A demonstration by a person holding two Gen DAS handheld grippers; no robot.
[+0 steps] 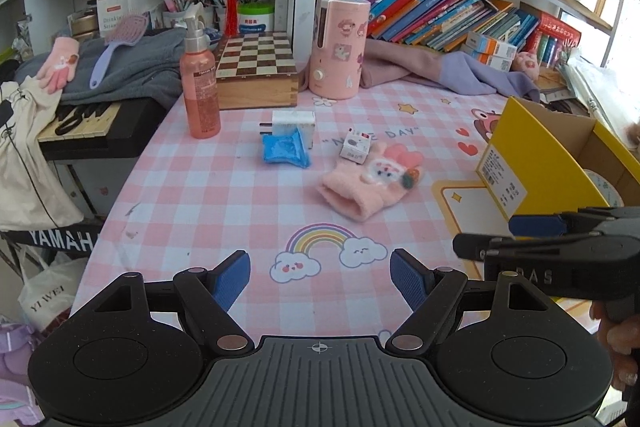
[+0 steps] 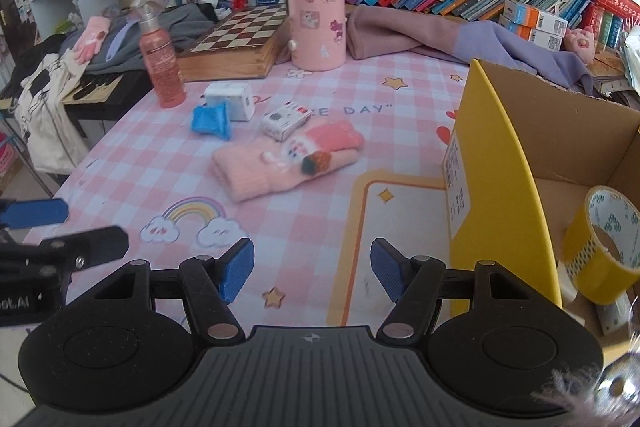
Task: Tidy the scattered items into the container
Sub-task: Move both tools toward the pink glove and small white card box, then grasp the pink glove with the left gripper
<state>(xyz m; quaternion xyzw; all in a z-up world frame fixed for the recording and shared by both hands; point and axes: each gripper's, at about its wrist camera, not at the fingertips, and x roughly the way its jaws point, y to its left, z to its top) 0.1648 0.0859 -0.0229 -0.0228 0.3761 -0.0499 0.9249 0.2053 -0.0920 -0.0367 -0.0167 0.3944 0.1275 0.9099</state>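
Left wrist: keyboard stand [image 1: 60, 241] reads "YAMAHA".

Pink glove [image 1: 370, 177], blue packet [image 1: 285, 148], small box [image 1: 356, 145] beside yellow carton [image 1: 536, 163].

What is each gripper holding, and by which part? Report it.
Nothing is held. The left gripper and the right gripper both stand open over the tablecloth, with no item between their pads.
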